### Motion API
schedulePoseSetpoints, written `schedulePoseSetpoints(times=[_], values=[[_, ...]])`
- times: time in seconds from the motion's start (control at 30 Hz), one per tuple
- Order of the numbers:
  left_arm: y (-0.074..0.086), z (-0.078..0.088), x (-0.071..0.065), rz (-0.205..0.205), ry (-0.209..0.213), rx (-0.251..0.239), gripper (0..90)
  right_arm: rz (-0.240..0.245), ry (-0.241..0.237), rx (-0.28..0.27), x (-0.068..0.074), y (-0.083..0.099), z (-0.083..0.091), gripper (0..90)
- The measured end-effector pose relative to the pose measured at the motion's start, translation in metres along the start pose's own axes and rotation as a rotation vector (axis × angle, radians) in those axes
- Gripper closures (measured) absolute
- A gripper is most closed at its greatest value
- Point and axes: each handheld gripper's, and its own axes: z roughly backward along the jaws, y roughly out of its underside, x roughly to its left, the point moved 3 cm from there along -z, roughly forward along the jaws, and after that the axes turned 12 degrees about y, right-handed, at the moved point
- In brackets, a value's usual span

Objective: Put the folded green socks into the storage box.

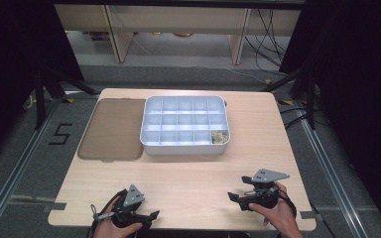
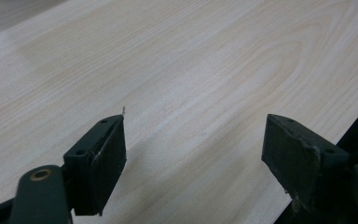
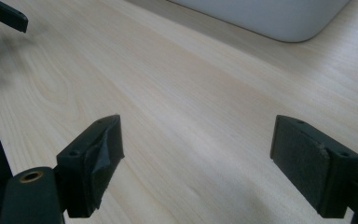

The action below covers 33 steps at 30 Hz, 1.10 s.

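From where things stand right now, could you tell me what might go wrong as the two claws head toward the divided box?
1. The left claw hovers at the table's near edge, so a backward slip could take it off.
2. The brown lid lies against the divided box; a low reach from the left might catch it and shove the box.
3. The small pale item fills one corner cell, so the right claw's open jaws may snag the dividers.

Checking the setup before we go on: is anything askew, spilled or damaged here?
Nothing spilled or askew. The compartment box sits square, its lid flat beside it. Only oddity: the right gripper has worn, peeling pads. Both grippers are open and empty.
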Motion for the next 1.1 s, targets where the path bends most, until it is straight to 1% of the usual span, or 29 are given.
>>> schedulePoseSetpoints(times=[0.03,0.07,0.13,0.17,0.2,0.23,0.3,0.33,0.37,0.4,0.43,0.47,0.5,0.53,0.63,0.67,0.7,0.73,0.77,0.8,0.9,0.97,1.0,1.03,1.07,1.1], values=[[0.0,0.0,0.0,0.0,0.0,0.0,21.0,0.0,0.0,0.0,0.0,0.0,0.0,17.7],[-0.001,0.0,0.002,-0.028,-0.006,0.001,21.0,-0.005,-0.005,-0.008,0.0,0.001,0.0,17.7],[-0.001,0.0,0.001,-0.025,-0.005,0.004,21.0,-0.015,-0.025,0.0,0.002,0.005,0.001,17.8],[0.0,0.0,0.001,-0.024,0.0,0.006,21.0,0.001,-0.031,0.0,0.001,0.006,0.001,17.7],[0.0,0.0,0.001,-0.024,0.0,0.006,21.0,0.001,-0.031,0.0,0.001,0.006,0.001,17.7],[-0.001,0.0,0.001,-0.031,-0.006,0.011,21.0,-0.02,-0.023,0.002,0.004,0.009,0.003,17.7],[-0.001,0.0,0.001,-0.03,-0.002,0.012,21.0,-0.024,-0.008,0.005,0.005,0.012,0.004,17.8],[-0.001,0.0,0.0,-0.022,-0.002,0.006,21.0,0.005,-0.016,-0.002,0.003,0.012,0.004,17.8],[-0.001,0.0,0.0,-0.022,-0.002,0.006,21.0,0.005,-0.016,-0.002,0.003,0.012,0.004,17.8],[-0.001,0.0,0.001,-0.025,-0.002,0.007,21.0,-0.02,-0.01,0.016,0.007,0.016,0.006,17.7],[0.0,0.0,0.001,-0.024,-0.002,0.007,21.0,-0.02,-0.01,0.016,0.007,0.016,0.006,17.7],[0.0,0.0,0.001,-0.024,-0.002,0.007,21.0,-0.013,-0.027,0.011,0.009,0.018,0.004,17.6],[-0.001,0.0,0.001,-0.026,-0.004,0.008,21.0,-0.013,-0.027,0.011,0.009,0.018,0.004,17.6],[-0.001,0.0,0.001,-0.025,-0.002,0.008,21.0,0.021,-0.012,0.013,0.009,0.02,0.004,17.5],[-0.001,0.0,0.001,-0.027,0.0,0.006,21.0,0.02,-0.018,0.026,0.012,0.021,0.005,17.2],[-0.001,0.0,0.001,-0.026,0.0,0.007,21.0,0.02,-0.029,0.01,0.014,0.022,0.004,17.1],[-0.001,0.0,0.001,-0.026,0.0,0.007,21.0,0.02,-0.029,0.01,0.014,0.022,0.004,17.1],[0.0,0.0,0.001,-0.025,-0.001,0.001,21.0,0.007,-0.035,0.035,0.017,0.023,0.005,17.1],[0.0,0.0,0.001,-0.025,-0.001,0.001,21.0,0.007,-0.035,0.035,0.017,0.023,0.005,17.1],[-0.001,0.0,0.001,-0.026,0.001,0.007,21.0,0.04,-0.022,0.025,0.017,0.023,0.005,17.0],[-0.001,0.0,0.001,-0.023,0.0,0.006,21.0,0.038,-0.017,0.029,0.017,0.024,0.005,16.9],[-0.001,0.0,0.001,-0.032,-0.004,0.011,21.0,0.036,-0.016,0.028,0.017,0.024,0.005,16.9],[-0.001,0.0,0.001,-0.031,-0.003,0.013,21.0,0.031,-0.026,0.024,0.017,0.024,0.004,16.9],[-0.001,0.0,0.001,-0.031,-0.003,0.013,21.0,0.031,-0.026,0.024,0.017,0.024,0.004,16.9],[0.0,0.0,0.0,-0.017,-0.003,0.005,21.0,0.028,-0.01,0.033,0.016,0.025,0.005,17.0],[0.0,-0.001,0.0,-0.014,-0.004,0.003,21.0,0.028,-0.01,0.033,0.016,0.025,0.005,17.0]])
